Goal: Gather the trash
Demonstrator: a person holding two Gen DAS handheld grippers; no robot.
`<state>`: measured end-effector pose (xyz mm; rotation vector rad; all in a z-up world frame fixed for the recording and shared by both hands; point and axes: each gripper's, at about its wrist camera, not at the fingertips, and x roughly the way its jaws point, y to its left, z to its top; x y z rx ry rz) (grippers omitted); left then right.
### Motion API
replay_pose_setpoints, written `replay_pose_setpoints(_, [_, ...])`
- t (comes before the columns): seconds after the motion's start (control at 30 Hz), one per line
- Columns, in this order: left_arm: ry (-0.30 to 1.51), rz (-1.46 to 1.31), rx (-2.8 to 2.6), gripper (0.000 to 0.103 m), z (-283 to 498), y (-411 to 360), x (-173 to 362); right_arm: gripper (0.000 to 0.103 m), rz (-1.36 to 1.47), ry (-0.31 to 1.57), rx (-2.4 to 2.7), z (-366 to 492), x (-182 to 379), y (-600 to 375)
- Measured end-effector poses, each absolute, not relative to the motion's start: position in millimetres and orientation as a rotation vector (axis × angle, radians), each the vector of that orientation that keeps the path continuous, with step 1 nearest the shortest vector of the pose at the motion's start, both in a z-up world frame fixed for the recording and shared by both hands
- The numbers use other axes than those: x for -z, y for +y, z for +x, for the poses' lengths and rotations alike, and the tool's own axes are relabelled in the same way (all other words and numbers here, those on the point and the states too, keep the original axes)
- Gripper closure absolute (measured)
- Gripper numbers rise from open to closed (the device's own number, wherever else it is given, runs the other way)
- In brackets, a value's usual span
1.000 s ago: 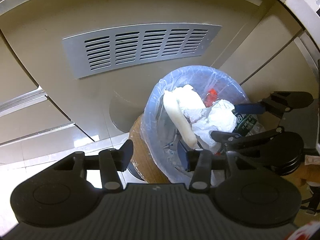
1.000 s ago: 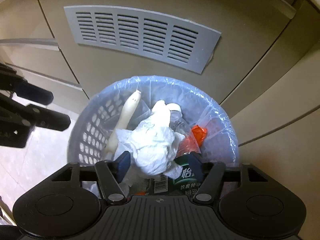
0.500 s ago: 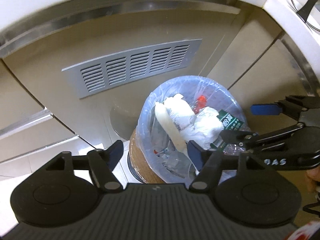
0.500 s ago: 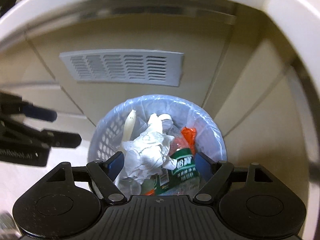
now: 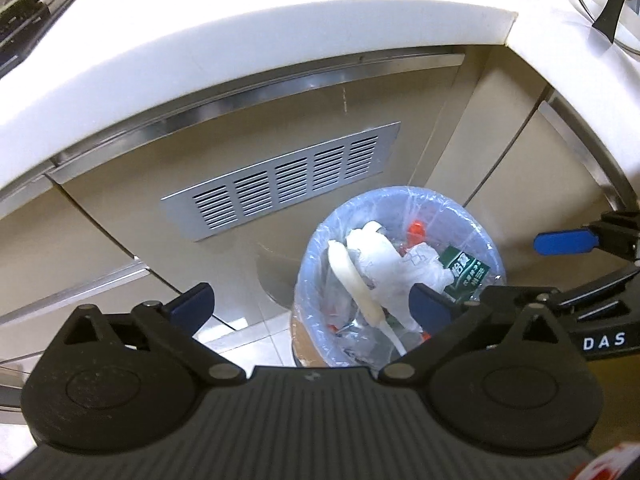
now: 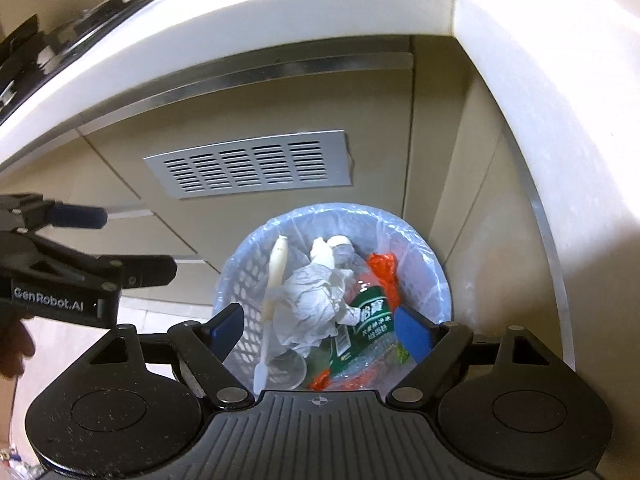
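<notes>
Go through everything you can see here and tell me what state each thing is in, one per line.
Left gripper: open, jaws just widened, nothing between them.
Right gripper: open, jaws just widened, holding nothing.
Trash basket: upright, lined with a clear bag, nearly full.
Crumpled paper: lying on top of the trash.
Green-label bottle: lying in the basket.
Cabinet doors: closed.

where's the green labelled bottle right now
In the right wrist view the green labelled bottle lies in the lined bin, right of the crumpled white paper, below the orange wrapper.
</notes>
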<state>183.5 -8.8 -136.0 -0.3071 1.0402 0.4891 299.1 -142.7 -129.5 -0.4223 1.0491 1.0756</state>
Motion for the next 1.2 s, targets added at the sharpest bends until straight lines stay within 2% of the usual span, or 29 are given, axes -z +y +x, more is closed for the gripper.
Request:
replay_pose_setpoints(0.4, [0.990,-0.257,-0.319,0.000,162,10,117,0.021,-0.308,0.993,-0.955,254,105,-158])
replay_pose_setpoints(0.63, [0.832,-0.194,-0.135,0.001,115,27,88,0.020,-0.079,0.920,-0.617,182,85,-181])
replay_pose_setpoints(0.77, [0.808,-0.202,-0.085,0.001,89,33,76,0.020,0.035,0.922,-0.475,141,73,-195])
replay_pose_setpoints(1.2, [0.783,-0.185,-0.096,0.001,60,-1,50,0.020,-0.009,0.834,-0.451,100,42,-212])
